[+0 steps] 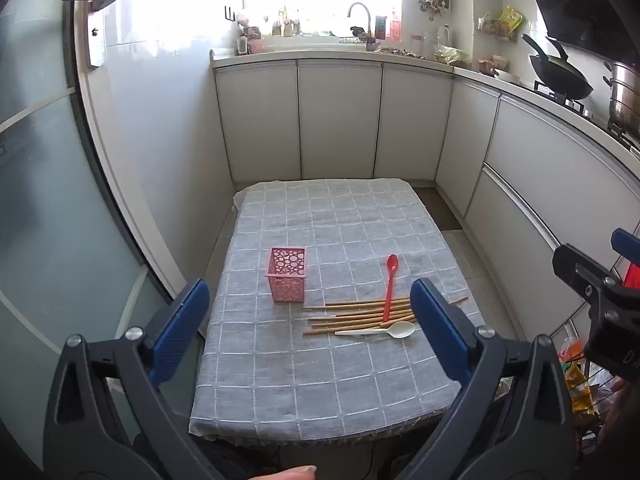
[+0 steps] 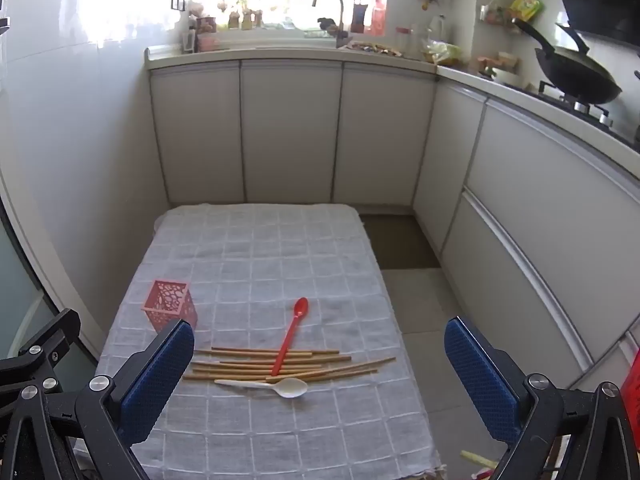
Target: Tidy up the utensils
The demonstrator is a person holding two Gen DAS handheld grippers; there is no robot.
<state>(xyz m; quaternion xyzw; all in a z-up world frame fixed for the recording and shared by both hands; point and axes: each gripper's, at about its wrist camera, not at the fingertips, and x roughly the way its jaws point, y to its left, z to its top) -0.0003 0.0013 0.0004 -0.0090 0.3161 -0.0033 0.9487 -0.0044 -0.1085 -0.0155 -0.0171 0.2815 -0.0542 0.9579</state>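
Observation:
A pink perforated holder (image 1: 287, 274) (image 2: 170, 307) stands upright and empty on the grey checked tablecloth (image 1: 340, 224) (image 2: 264, 248). To its right lie several wooden chopsticks (image 1: 360, 315) (image 2: 280, 364) in a loose row. A red spoon (image 1: 390, 286) (image 2: 290, 334) lies across them. A white spoon (image 1: 382, 330) (image 2: 272, 386) lies just in front. My left gripper (image 1: 310, 320) is open and empty above the table's near half. My right gripper (image 2: 320, 372) is open and empty above the chopsticks; it also shows at the right edge of the left wrist view (image 1: 600, 300).
White cabinets (image 1: 340, 120) (image 2: 292, 132) run behind and along the right. A counter holds a sink tap (image 1: 360, 12) and a wok (image 2: 576, 76). A glass door (image 1: 48, 200) stands left. A wire rack with packets (image 1: 580, 384) is by the table's right.

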